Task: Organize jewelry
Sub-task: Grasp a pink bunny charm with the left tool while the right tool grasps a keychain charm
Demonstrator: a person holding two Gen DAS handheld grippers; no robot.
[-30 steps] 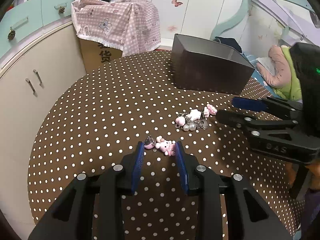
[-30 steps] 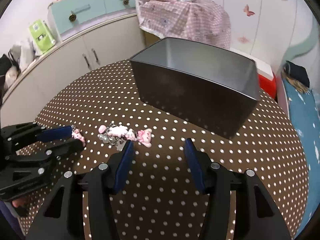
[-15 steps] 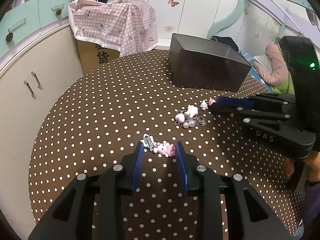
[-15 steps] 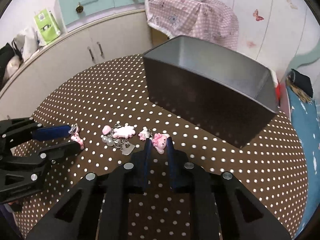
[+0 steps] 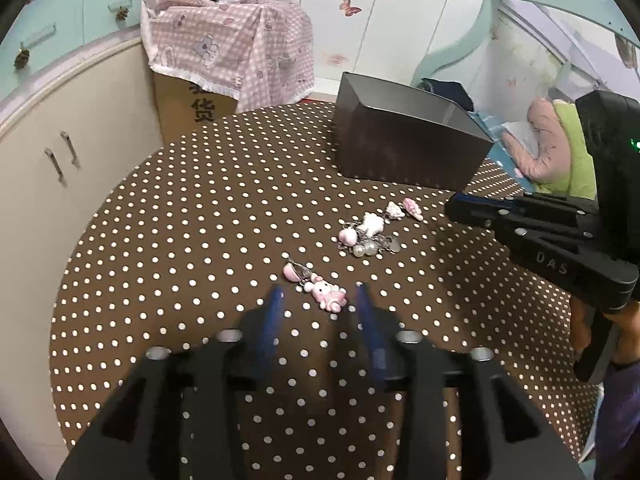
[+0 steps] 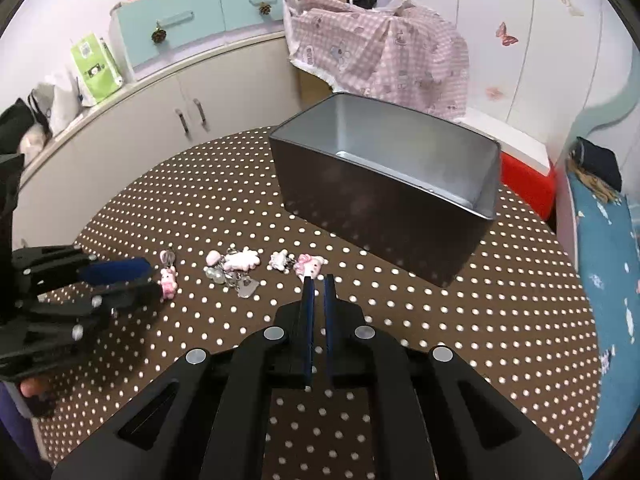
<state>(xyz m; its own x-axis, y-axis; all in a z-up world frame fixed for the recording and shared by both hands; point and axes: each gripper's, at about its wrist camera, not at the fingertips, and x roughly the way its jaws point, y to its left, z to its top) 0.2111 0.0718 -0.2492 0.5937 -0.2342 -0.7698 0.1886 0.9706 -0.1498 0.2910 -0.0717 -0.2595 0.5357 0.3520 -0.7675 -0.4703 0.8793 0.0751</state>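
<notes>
Several pink and white charm keychains lie on the polka-dot table. A pink kitty charm (image 5: 329, 294) lies just ahead of my open left gripper (image 5: 319, 294), between its blue fingertips. A cluster of charms and beads (image 5: 368, 234) lies farther on. My right gripper (image 6: 319, 279) is shut, empty, its tips just short of a pink-bow kitty charm (image 6: 309, 266). It also shows in the left wrist view (image 5: 460, 204), raised to the right of that charm (image 5: 412, 208). An open grey tin box (image 6: 384, 184) stands behind.
The round table (image 5: 180, 240) has a brown cloth with white dots. Cream cabinets (image 5: 60, 160) curve along the left. A carton under a pink checked cloth (image 5: 228, 52) stands behind the table. A bed (image 6: 600, 260) is at the right.
My right gripper closed from wide open, then drew back from the pink-bow charm, which stays on the table. My left gripper backed off slightly and stays open around the kitty charm.
</notes>
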